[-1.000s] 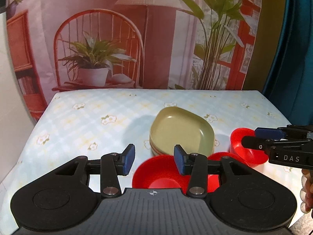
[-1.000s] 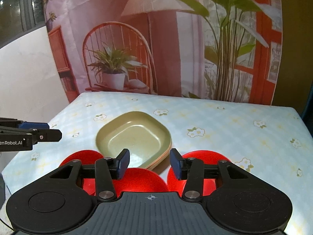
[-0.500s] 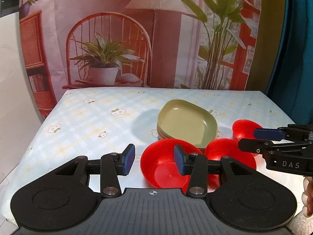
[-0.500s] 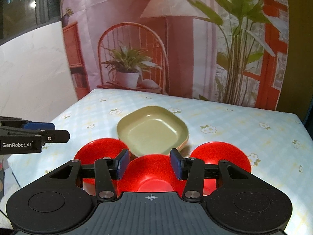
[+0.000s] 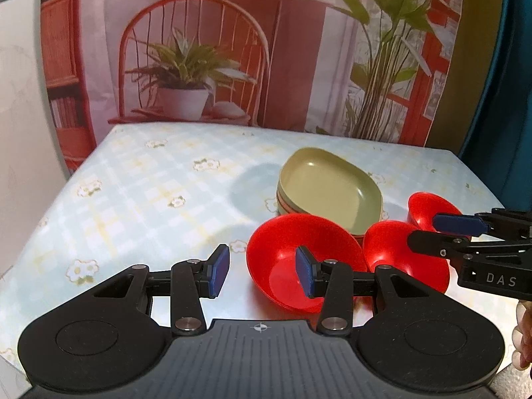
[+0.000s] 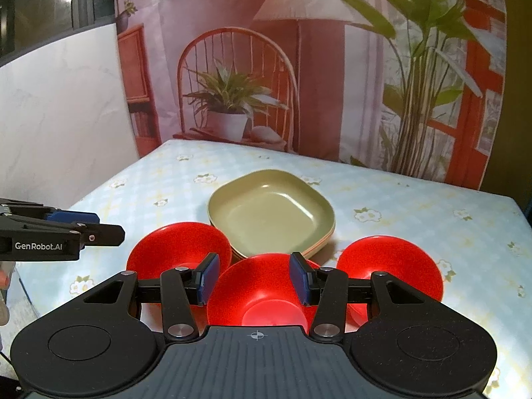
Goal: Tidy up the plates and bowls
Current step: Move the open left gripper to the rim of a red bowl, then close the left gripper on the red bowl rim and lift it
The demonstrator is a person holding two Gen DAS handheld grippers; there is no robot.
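- Biggest thing first: the bench (image 6: 415, 206) with the pale flowery cloth fills the middle of both views, with a printed backdrop (image 6: 299, 66) of a chair, lamp and plants behind it.
- Compared with a second ago the whole spread sits further back and more to the right in the left wrist view, and all three red bowls are in sight where only bits showed before. Looks to me like both hands drew back a touch, so no grab has started yet.
- The stack of green plates (image 6: 271, 214) sits mid-frame in the right wrist view, already nested, nothing in the top one. That part looks done.
- Three red bowls in a row in front of the stack, all empty and not stacked: left bowl (image 6: 179, 246), middle bowl (image 6: 262, 286), right bowl (image 6: 392, 266). The middle one touches or overlaps the plate stack edge, hard to say which.
- Left gripper (image 5: 262, 271) at lower centre of its view: fingers released, partly apart, nothing between them; the near bowl sits behind the right finger.
- Right gripper (image 6: 254, 277): fingers also apart and empty, lined up over the middle bowl.
- My guess is nesting the bowls comes next.
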